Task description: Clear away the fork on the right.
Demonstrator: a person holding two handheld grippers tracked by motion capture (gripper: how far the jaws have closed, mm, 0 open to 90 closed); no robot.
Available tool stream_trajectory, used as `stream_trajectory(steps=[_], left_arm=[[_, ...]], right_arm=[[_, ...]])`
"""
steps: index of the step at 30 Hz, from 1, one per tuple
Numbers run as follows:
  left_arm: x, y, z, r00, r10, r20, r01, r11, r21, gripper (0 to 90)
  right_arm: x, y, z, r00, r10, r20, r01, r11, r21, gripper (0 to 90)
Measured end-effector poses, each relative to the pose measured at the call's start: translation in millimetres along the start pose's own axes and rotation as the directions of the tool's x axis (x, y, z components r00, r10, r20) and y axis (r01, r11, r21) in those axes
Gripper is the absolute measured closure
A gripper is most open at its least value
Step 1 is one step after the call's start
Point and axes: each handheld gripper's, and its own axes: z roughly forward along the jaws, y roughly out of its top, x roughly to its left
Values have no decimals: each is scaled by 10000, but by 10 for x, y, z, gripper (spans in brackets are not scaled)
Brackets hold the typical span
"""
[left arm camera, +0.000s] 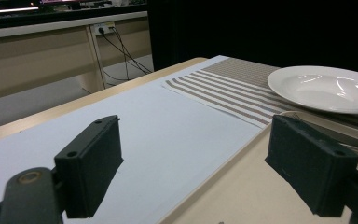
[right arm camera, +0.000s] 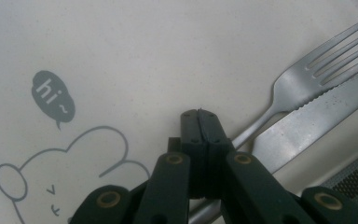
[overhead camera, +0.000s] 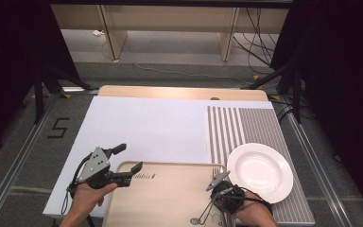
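A beige tray (overhead camera: 170, 198) printed with a bear and a "hi~" bubble (right arm camera: 53, 97) lies at the table's near edge. On its right side a steel fork (right arm camera: 298, 79) and a serrated knife (right arm camera: 307, 126) lie side by side; the fork's tines (overhead camera: 216, 171) point away from me. My right gripper (right arm camera: 199, 114) points down at the tray with its jaws pressed together, and the fork's handle runs just beneath them. I cannot tell if they touch it. My left gripper (overhead camera: 131, 157) hovers open over the tray's far left corner, with nothing between its fingers (left arm camera: 91, 163).
A white deep plate (overhead camera: 260, 172) sits on a striped placemat (overhead camera: 250, 123) right of the tray. A large white sheet (overhead camera: 146, 127) covers the table's left and middle. Desks and cables stand on the floor beyond the far edge.
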Motion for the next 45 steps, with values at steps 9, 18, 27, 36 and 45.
stream_trajectory(steps=[9, 18, 27, 36, 45], left_arm=[[2, -2, 1, 10000, -7, 1, 7, 10000, 14, 171], [3, -1, -1, 10000, -4, 8, 4, 10000, 4, 171], [-1, 2, 0, 10000, -3, 0, 3, 10000, -16, 172], [8, 2, 7, 10000, -40, -32, 40, 10000, 12, 172], [16, 1, 8, 9999, -112, -97, 112, 9999, 11, 173]], right_arm=[[-44, 11, -76, 9984, 270, -490, -325, 9929, -1147, 641], [-157, 13, -163, 9823, 1441, -1199, -1682, 9598, -2246, 405], [-245, -47, -229, 9797, 1915, -600, -2007, 9347, -2933, 276], [-372, -146, -414, 9518, 2975, -743, -3049, 8924, -3327, 181], [-663, -398, -588, 9200, 3893, -448, -3757, 8438, -3832, 173]])
